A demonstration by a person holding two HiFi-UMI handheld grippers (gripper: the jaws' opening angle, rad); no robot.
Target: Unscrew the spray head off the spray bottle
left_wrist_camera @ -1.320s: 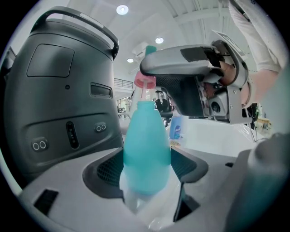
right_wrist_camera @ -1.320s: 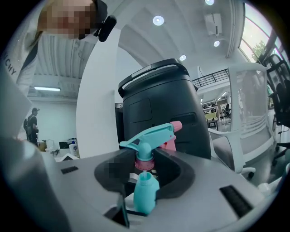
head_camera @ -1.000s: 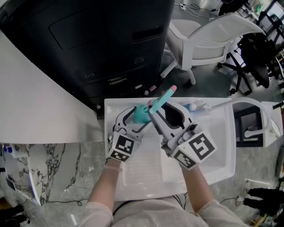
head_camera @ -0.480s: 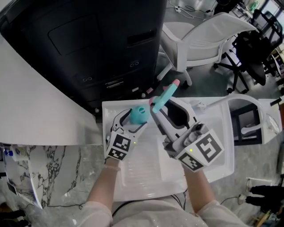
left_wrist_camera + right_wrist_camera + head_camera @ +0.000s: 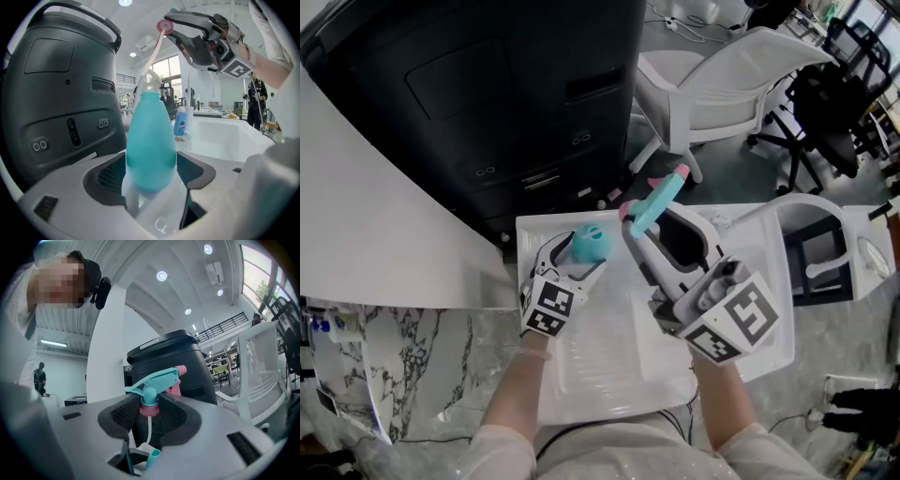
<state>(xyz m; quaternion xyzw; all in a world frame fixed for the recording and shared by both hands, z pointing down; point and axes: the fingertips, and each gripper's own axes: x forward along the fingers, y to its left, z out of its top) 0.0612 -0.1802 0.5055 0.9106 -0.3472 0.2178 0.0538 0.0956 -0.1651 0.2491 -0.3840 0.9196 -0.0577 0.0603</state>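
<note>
At the left of the head view, the left gripper (image 5: 579, 260) is closed on the teal bottle (image 5: 592, 243), which is held over the white tray (image 5: 600, 375). The bottle's mouth is bare. The left gripper view shows what the head view does not: the bottle's round body (image 5: 151, 145) is pinched between the two pads, and a thin tube (image 5: 153, 54) runs from a pink collar high above down toward the bottle's mouth. A small blue bottle (image 5: 180, 123) is seen behind in this view alone.

To the right, the right gripper (image 5: 649, 223) is clamped on the spray head (image 5: 658, 202), held higher than the bottle and apart from it. In the right gripper view the pink collar of the spray head (image 5: 152, 383) is gripped between the narrowed pads, the tube (image 5: 148, 430) hangs beneath, and the bottle's neck (image 5: 153, 456) is glimpsed below.

Behind stands a black cabinet (image 5: 487, 94); a white chair (image 5: 722, 75) is seen at the upper right.

Counted: two grippers, one teal bottle, one spray head, one tube, one blue bottle.
</note>
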